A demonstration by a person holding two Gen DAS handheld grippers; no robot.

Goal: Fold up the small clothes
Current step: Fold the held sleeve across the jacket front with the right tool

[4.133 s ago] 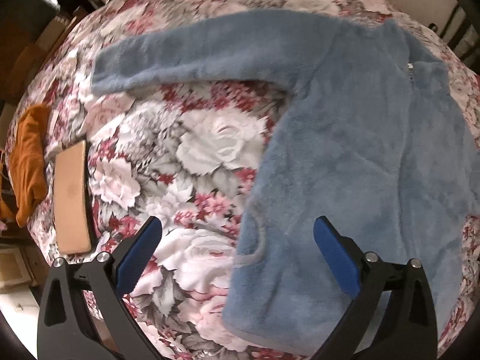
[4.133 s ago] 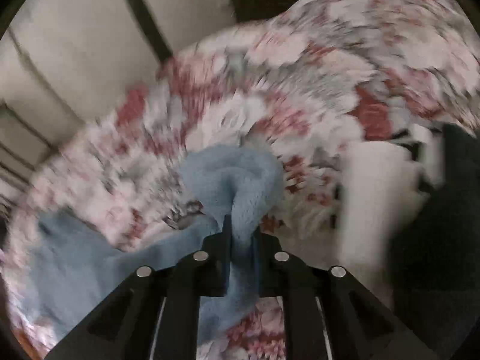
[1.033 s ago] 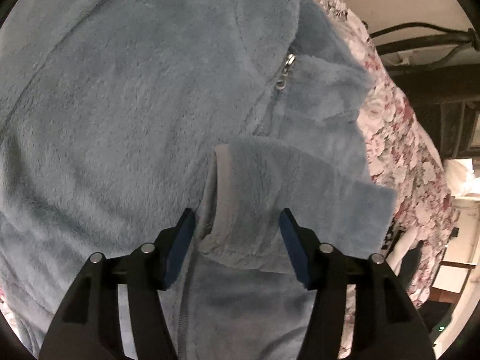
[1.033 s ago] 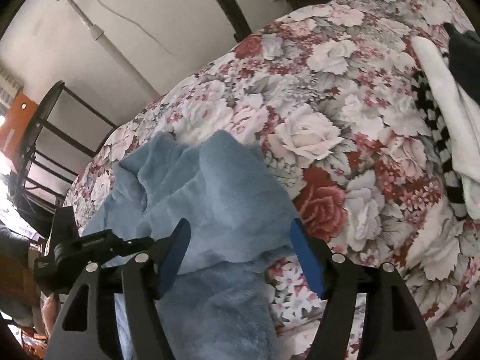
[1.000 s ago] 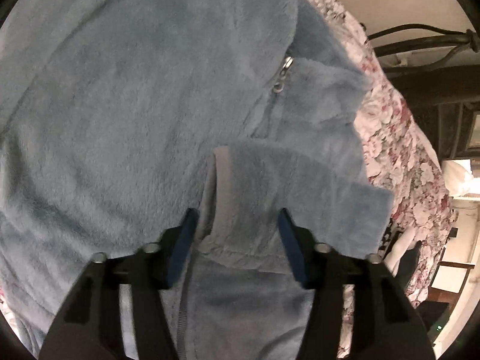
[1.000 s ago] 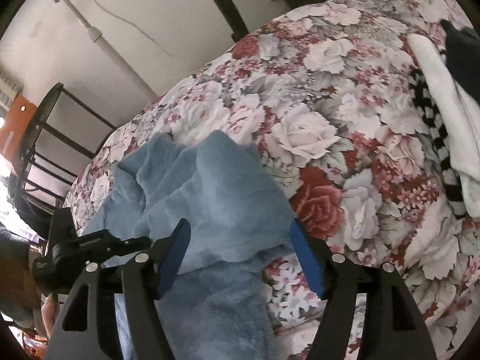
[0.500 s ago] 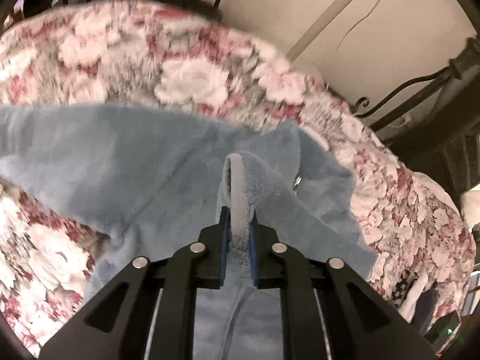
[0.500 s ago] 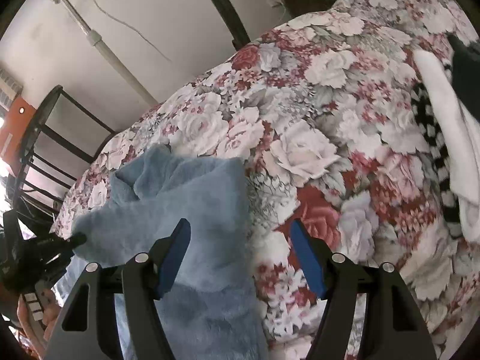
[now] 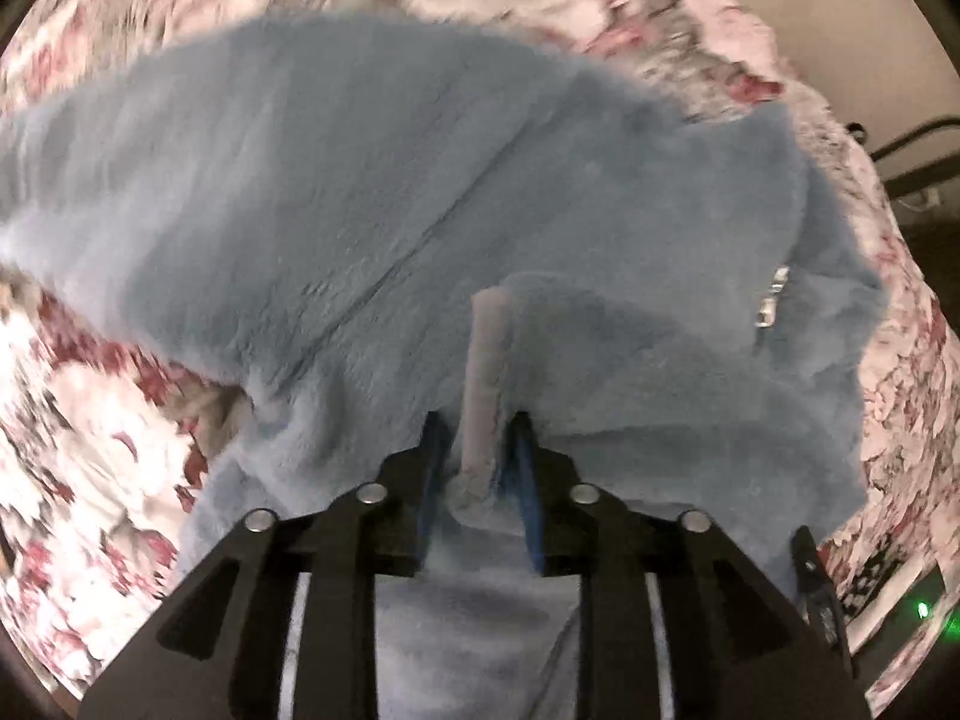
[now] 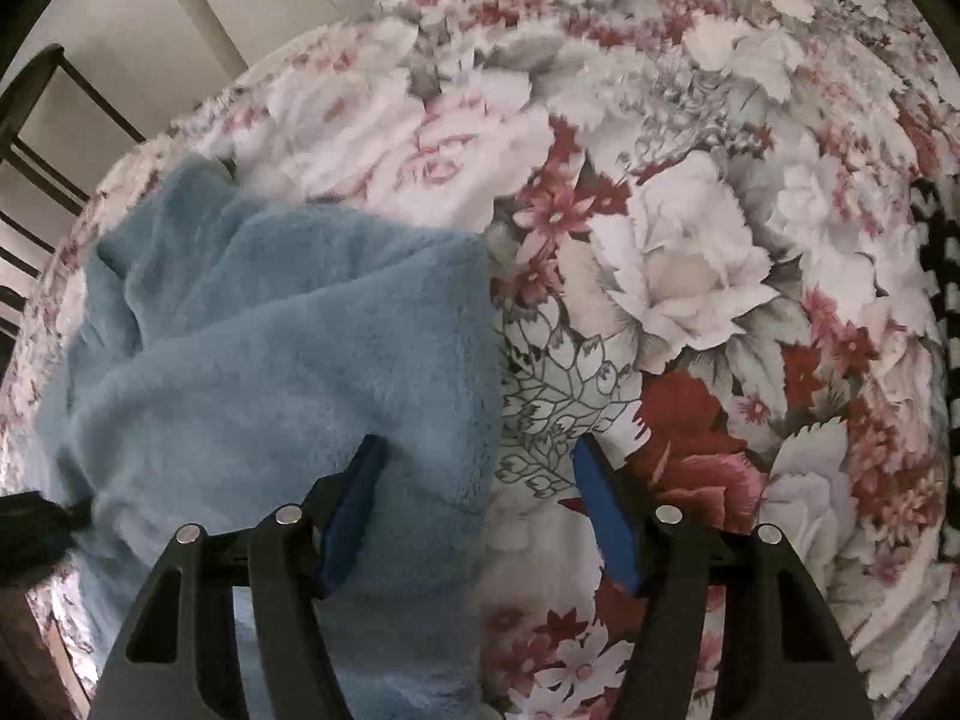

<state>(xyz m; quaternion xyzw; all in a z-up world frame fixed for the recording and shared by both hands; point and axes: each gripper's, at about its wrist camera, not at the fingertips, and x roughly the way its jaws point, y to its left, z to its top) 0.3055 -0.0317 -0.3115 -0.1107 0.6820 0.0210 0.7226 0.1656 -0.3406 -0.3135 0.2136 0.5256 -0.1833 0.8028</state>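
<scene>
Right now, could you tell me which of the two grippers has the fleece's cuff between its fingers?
The left gripper: its jaws, which just eased open, stand narrow around the grey cuff. The right gripper gapes wide above the fleece edge.

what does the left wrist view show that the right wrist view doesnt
Only the left wrist view shows the grey cuff trim standing between the left tongs, which have just been opening, and the zipper pull. Only the right wrist view shows the open right tongs straddling the fleece's edge and a black-and-white checked cloth. Both show the blue fleece jacket on the floral bedspread.
</scene>
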